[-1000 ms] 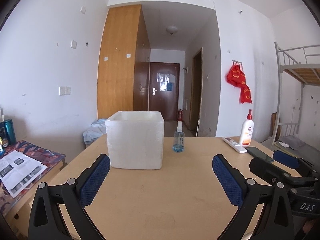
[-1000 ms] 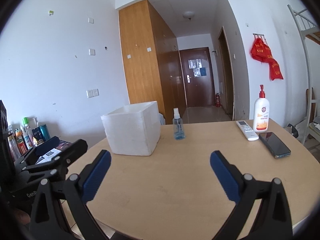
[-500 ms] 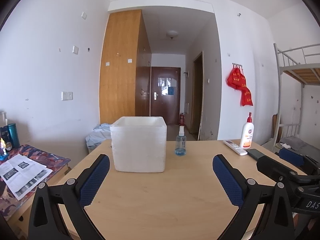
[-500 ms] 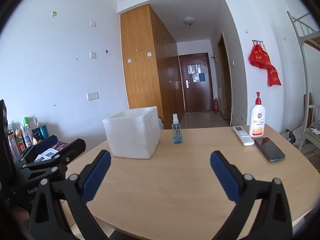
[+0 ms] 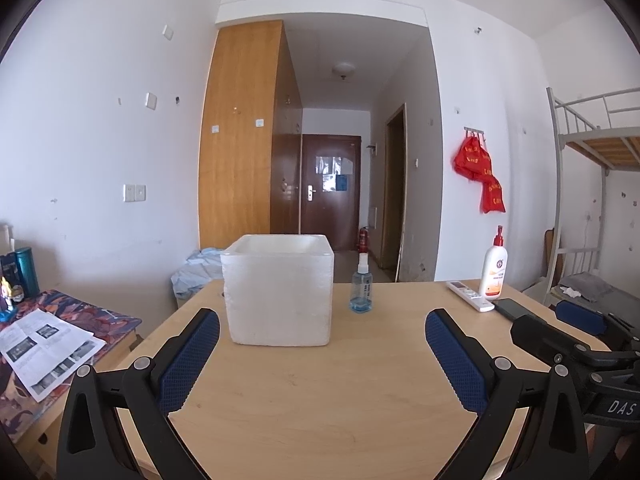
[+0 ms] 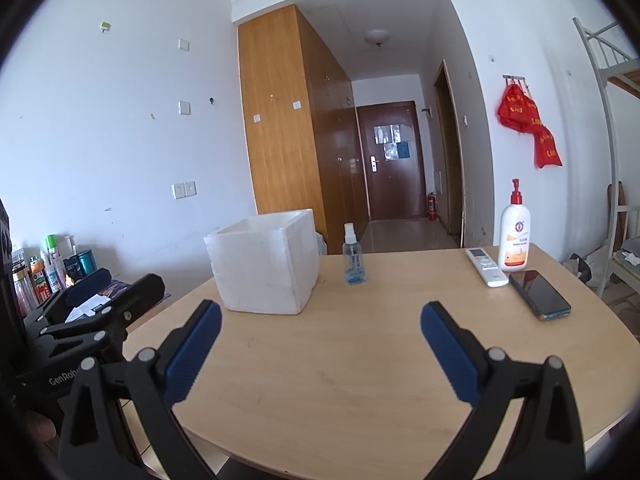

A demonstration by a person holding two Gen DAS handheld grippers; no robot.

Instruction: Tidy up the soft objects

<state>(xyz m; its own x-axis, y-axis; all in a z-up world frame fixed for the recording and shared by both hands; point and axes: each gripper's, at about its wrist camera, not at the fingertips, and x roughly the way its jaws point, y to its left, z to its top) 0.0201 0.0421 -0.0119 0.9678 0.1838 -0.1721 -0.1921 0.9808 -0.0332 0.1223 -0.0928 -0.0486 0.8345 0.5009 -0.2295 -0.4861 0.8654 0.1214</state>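
No soft object is seen on the table (image 5: 320,400), so nothing can be judged as organized; the task appears to be at its very start. The white foam box (image 5: 278,292), open at the top, is set toward the far left of the table and is probably the container, though its inside is hidden. Both the left gripper (image 5: 322,344) and the right gripper (image 6: 320,334) are held spread wide and empty above the near edge. Ample bare surface is left in front. A spray bottle (image 5: 361,286), lotion bottle (image 6: 516,230), remote (image 6: 486,266) and phone (image 6: 539,294) are ranged along the far and right edges.
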